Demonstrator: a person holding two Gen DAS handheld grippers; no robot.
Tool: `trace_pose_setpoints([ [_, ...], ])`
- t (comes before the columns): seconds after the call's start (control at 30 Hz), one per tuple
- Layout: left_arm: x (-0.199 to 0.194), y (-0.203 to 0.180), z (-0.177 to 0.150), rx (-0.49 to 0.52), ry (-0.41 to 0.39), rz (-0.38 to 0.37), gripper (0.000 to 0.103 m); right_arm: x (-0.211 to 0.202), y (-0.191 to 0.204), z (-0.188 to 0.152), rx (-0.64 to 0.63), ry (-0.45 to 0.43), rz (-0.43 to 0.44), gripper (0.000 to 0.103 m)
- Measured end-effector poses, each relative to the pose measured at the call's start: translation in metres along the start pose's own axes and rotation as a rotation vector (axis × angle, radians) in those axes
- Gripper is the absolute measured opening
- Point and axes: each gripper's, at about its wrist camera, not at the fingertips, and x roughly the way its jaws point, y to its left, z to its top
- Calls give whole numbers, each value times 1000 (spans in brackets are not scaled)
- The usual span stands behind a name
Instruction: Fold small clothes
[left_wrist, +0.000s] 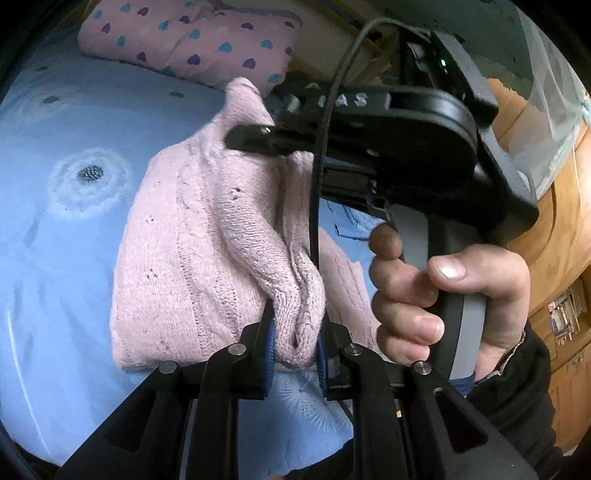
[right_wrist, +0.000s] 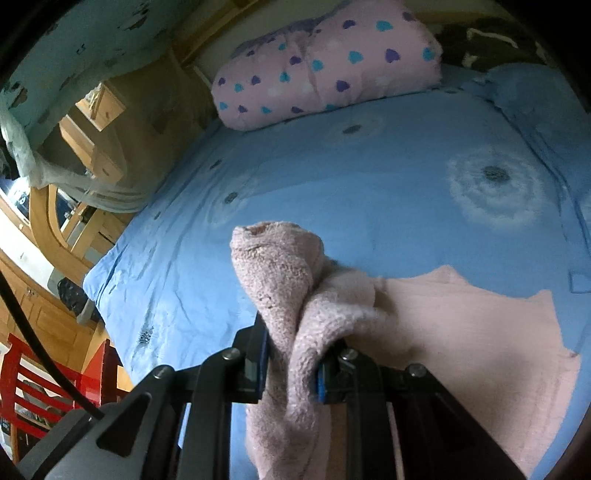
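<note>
A small pink knitted sweater (left_wrist: 192, 236) hangs lifted above a blue bedspread (left_wrist: 48, 258). My left gripper (left_wrist: 293, 347) is shut on a bunched edge of it at the bottom of the left wrist view. My right gripper (left_wrist: 266, 142) shows there too, held by a hand (left_wrist: 443, 295), its fingers pinching the sweater's upper part. In the right wrist view my right gripper (right_wrist: 291, 373) is shut on a thick fold of the sweater (right_wrist: 280, 280), and the rest of the garment (right_wrist: 461, 332) drapes onto the bedspread (right_wrist: 332, 192) to the right.
A pink pillow with blue and purple hearts (right_wrist: 325, 62) lies at the head of the bed, also in the left wrist view (left_wrist: 192, 37). Wooden furniture (right_wrist: 92, 122) and a red chair (right_wrist: 48, 384) stand beside the bed. A black cable (left_wrist: 321, 166) hangs in front of the sweater.
</note>
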Motion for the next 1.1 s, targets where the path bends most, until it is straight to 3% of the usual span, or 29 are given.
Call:
trace_pose_setpoints([
  [0.23,13,4,-1,-3,24,2,0,-3,-38,-9,72,24,-30,20],
  [0.77,73,-29,8,66,84,-45,0,-66,-98,-22,103,-48,-26,20],
  [1.1,106,-44,27,113,107,-34,0,-87,-145,-12,198,-68,35,20],
])
